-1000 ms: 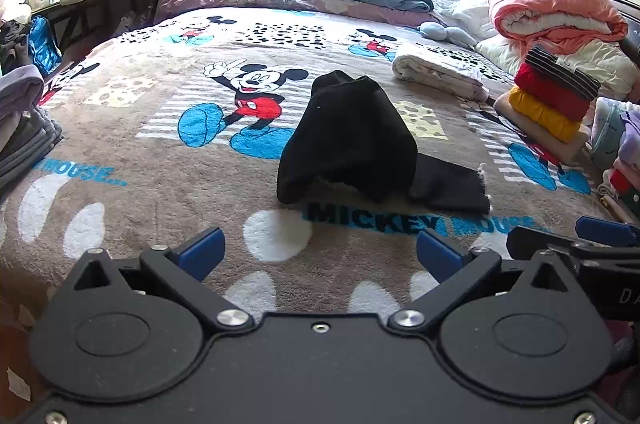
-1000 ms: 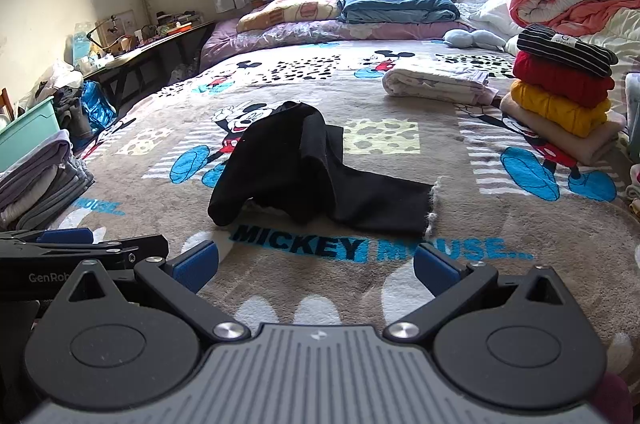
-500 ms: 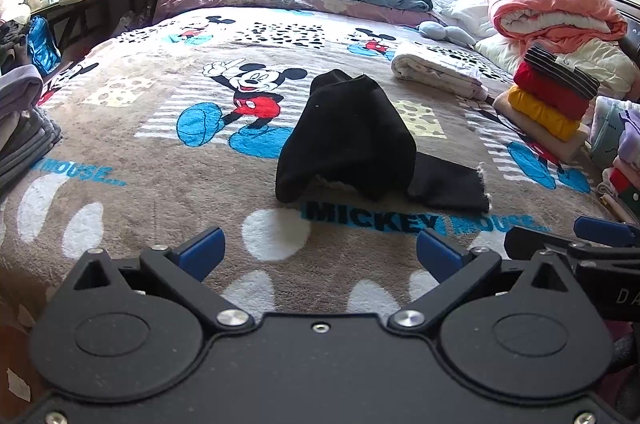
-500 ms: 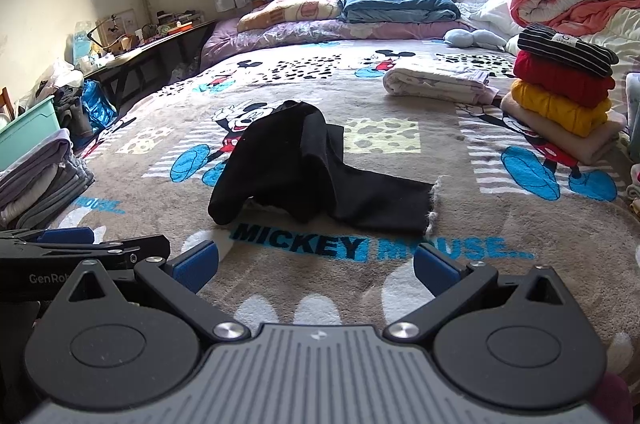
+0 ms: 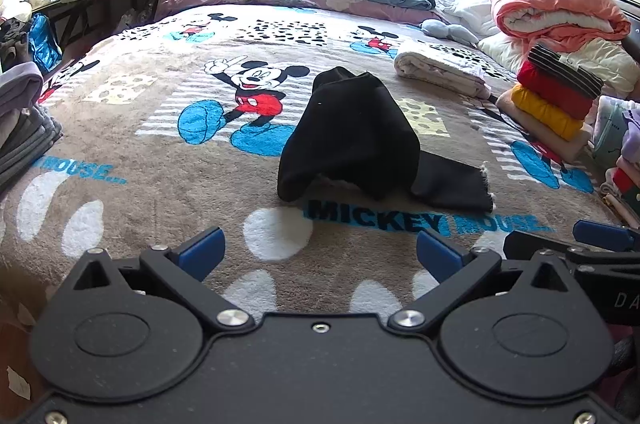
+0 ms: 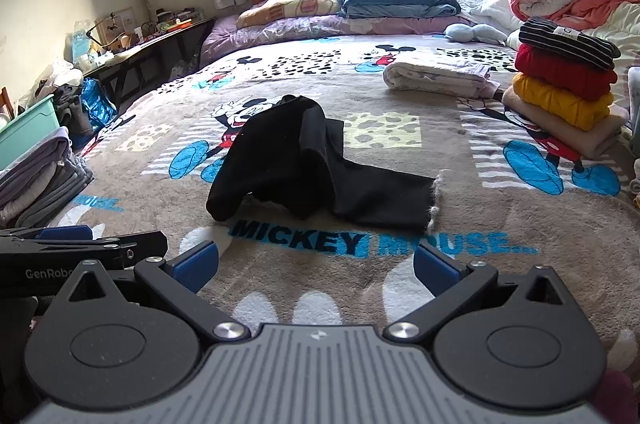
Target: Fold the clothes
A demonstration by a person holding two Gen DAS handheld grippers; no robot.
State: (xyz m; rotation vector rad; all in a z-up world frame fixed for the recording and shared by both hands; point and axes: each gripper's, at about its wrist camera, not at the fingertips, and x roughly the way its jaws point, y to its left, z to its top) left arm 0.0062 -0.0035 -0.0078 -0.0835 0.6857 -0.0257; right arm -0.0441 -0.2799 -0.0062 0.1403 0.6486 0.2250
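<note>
A crumpled black garment (image 5: 352,139) (image 6: 296,159) lies in a heap in the middle of the bed, on a brown Mickey Mouse blanket (image 5: 160,159) (image 6: 480,220). One frayed end trails flat to the right. My left gripper (image 5: 320,252) hovers open over the blanket's near edge, well short of the garment, nothing between its blue pads. My right gripper (image 6: 316,264) is open too, equally far back and empty. Each gripper shows at the edge of the other's view.
A stack of folded clothes (image 5: 556,103) (image 6: 568,83) in striped, red, yellow and beige sits at the right. A folded pale towel (image 6: 436,75) lies behind the garment. Grey folded clothes (image 6: 36,179) rest at the left edge. Pillows and a pink quilt (image 5: 556,11) fill the far end.
</note>
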